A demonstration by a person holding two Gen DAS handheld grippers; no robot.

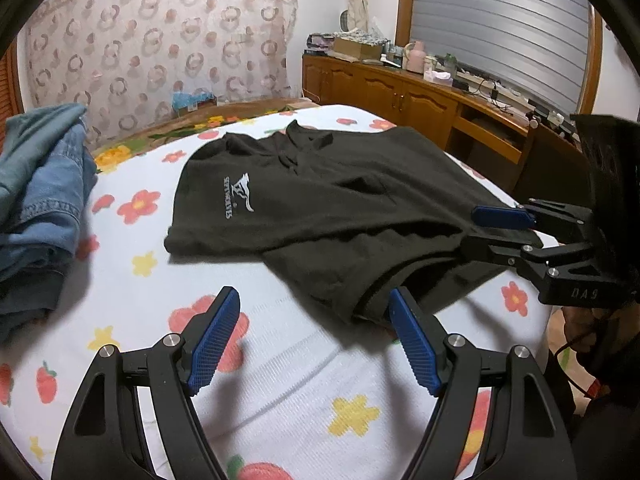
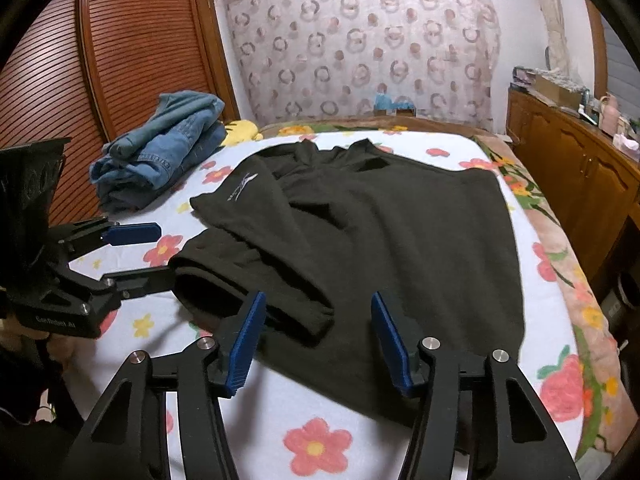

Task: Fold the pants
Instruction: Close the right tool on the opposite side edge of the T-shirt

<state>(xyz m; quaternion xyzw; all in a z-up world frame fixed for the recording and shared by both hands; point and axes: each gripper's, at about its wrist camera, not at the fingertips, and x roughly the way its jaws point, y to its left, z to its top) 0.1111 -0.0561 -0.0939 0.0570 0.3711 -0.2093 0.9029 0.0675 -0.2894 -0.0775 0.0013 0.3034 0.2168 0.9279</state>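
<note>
Dark pants (image 1: 340,204) with a white logo lie spread on the flowered bed sheet (image 1: 280,380), one leg folded across the other. They also show in the right wrist view (image 2: 380,232). My left gripper (image 1: 316,324) is open, its right finger at the hem of the near leg, holding nothing. It also shows at the left of the right wrist view (image 2: 160,254), open beside the leg opening. My right gripper (image 2: 318,332) is open over the near leg end, holding nothing. In the left wrist view it shows at the right (image 1: 468,228), open at the pants' edge.
A pile of denim clothes (image 1: 40,200) sits at the left of the bed, also in the right wrist view (image 2: 160,148). A wooden cabinet (image 1: 420,96) with clutter runs along the right. A slatted wooden door (image 2: 100,60) stands left. A patterned curtain (image 2: 360,40) hangs behind.
</note>
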